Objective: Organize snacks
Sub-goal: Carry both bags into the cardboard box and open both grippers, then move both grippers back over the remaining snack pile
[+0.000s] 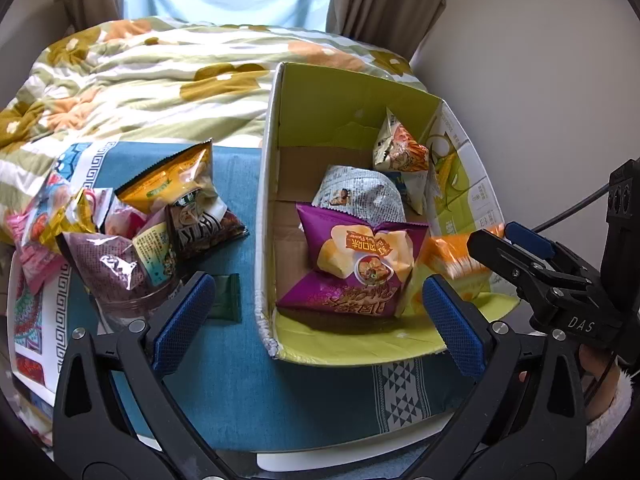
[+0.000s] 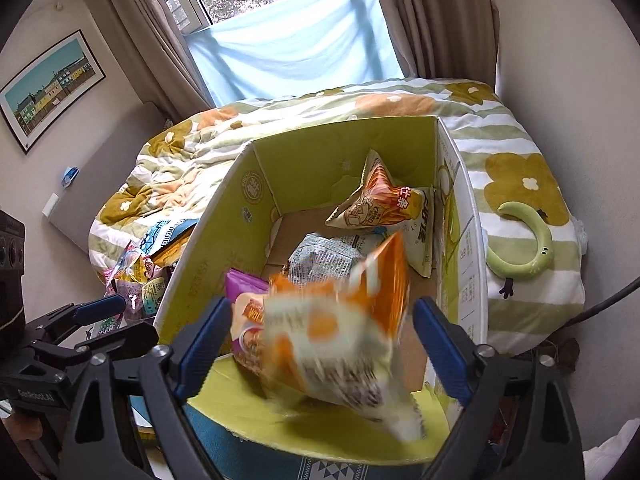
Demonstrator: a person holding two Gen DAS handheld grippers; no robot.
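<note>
R gripper is angled steeply down over the box; jaws spread wide, nothing gripped. Orange packet, blurred, is seen between the fingers w/o pad contact, long axis tilted up-right, inside box by purple bag. L gripper wide open, empty, near snack pile.
</note>
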